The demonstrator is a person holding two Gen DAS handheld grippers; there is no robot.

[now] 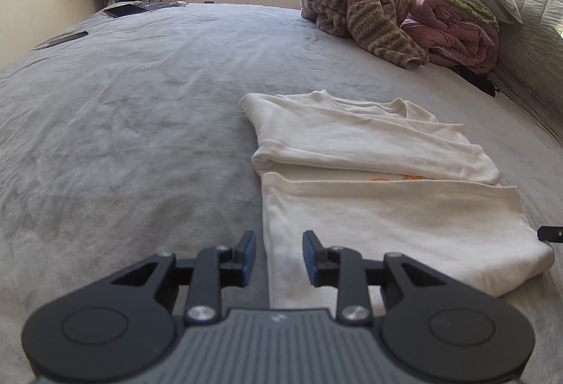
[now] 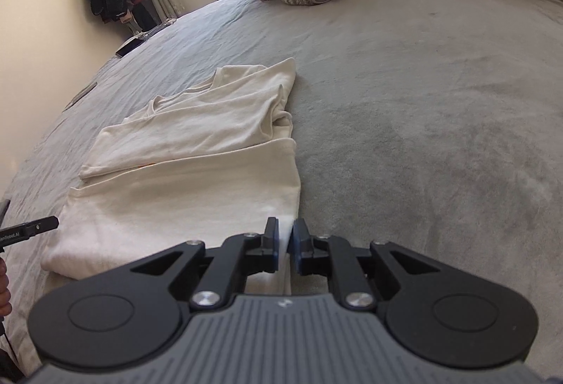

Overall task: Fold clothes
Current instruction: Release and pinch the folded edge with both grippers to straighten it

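Cream cotton T-shirt [image 1: 380, 172], partly folded, lies on grey plush bedspread [image 1: 123, 120]; right gripper [image 2: 285, 245] pinches its near corner, left gripper [image 1: 279, 257] spread wide at seven o'clock.

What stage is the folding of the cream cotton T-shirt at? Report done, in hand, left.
Done: the cream cotton T-shirt lies on the grey bedspread with sleeves tucked in and its bottom part folded up.
In hand: the right gripper pinches the shirt's near right edge; the left gripper is open at the near left edge, gripping nothing.
Left: probably closing the left gripper and making the last fold away towards the collar.
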